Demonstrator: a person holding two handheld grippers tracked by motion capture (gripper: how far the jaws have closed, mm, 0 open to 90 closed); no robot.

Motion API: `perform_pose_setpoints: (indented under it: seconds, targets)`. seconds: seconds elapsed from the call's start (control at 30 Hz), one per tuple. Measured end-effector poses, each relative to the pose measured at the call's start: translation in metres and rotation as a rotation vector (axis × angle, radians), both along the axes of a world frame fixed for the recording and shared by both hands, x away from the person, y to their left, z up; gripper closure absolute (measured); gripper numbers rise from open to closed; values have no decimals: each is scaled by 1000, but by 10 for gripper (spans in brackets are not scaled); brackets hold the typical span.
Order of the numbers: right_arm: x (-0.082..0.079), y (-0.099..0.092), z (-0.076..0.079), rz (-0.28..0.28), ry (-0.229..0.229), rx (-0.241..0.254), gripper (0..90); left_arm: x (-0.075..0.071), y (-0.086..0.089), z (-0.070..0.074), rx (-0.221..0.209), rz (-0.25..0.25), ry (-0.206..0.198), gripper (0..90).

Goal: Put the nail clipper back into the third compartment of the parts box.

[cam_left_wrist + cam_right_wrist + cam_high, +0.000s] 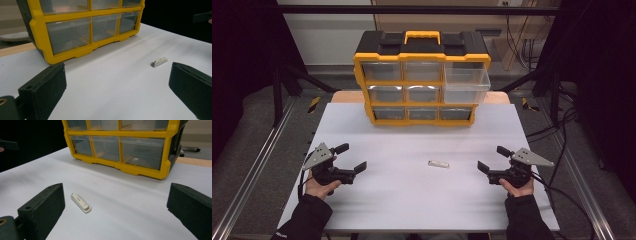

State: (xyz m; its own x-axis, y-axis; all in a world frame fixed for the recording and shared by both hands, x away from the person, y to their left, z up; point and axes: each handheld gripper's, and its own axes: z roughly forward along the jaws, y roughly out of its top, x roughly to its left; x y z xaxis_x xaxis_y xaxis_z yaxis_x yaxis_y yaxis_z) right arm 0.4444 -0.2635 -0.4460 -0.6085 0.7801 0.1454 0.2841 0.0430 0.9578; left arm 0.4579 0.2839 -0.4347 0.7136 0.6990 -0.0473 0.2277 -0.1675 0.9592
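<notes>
Both grippers, left (350,157) and right (493,158), rest wide open near the tabletop's (412,210) front edge, flanking the USB stick (438,164), probably ready to reach for it.

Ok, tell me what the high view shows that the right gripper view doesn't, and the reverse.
High view alone: the organizer's black top with its yellow handle, the top-right drawer pulled out, and both hands holding a left claw and a right claw, each open and empty.
Right gripper view alone: the small white stick up close, with its rounded end.
Both: the yellow drawer organizer, the white stick and the white table.
</notes>
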Motion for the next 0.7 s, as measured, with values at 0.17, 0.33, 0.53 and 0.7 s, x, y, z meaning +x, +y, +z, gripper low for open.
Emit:
perform_pose_setpoints:
  seconds: [0.17, 0.33, 0.53, 0.7]
  targets:
    - [-1, -1, 1, 4, -3, 3, 22, 0, -1, -1, 5, 1, 1, 11]
    - [-1, 1, 5, 5, -13, -10, 21, 0, 0, -1, 4, 7, 0, 12]
    - [2, 5, 10, 7, -14, -30, 20, 1, 1, -3, 2, 13, 4, 17]
    - [4, 11, 14, 17, -15, -57, 21, 1, 1, -4, 4, 14, 6, 17]
